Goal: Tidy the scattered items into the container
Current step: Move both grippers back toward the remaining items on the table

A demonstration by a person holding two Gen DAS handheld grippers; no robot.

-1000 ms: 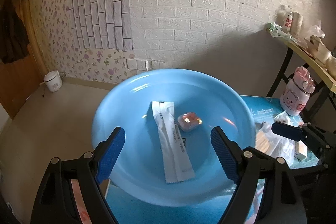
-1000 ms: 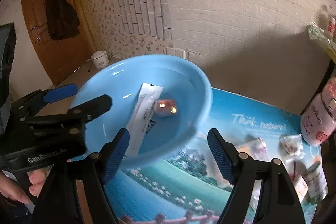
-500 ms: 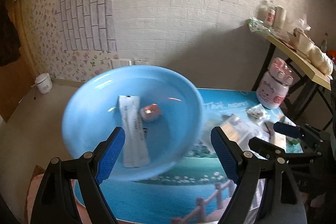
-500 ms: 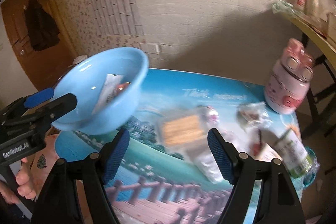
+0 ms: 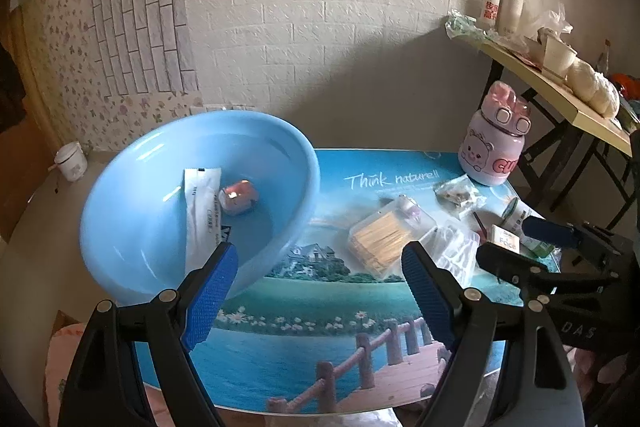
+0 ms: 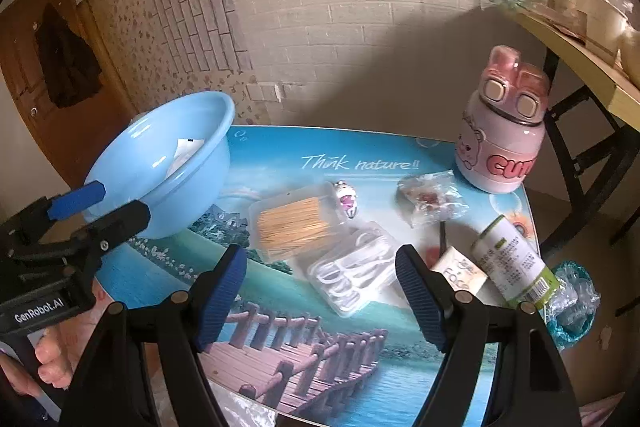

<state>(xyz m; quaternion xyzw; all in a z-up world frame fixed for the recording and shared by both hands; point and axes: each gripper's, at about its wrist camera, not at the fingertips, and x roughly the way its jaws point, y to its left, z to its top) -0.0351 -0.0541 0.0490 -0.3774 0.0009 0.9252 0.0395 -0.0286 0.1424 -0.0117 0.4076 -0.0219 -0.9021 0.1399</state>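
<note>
Since a second ago both cameras have swung rightward, so the blue basin (image 5: pixel 160 195) no longer fills the left wrist view and sits at the left end of the printed table mat (image 5: pixel 320 307). Inside that basin lie a white sachet (image 5: pixel 202 211) and a small pink item (image 5: pixel 238 197) touching it. The left gripper (image 5: pixel 316 295) is spread wide, holding nothing. Right of the basin lies a toothpick box (image 5: pixel 380 239).

From the right wrist, the right gripper (image 6: pixel 320 295) is also spread and holds nothing, hovering over a clear floss-pick box (image 6: pixel 352 279). Right of the basin (image 6: pixel 168 163) lie the toothpick box (image 6: pixel 296 223), a crinkled packet (image 6: pixel 430 199), a green-labelled bottle (image 6: pixel 512 259) and a pink bear bottle (image 6: pixel 500 139).
</note>
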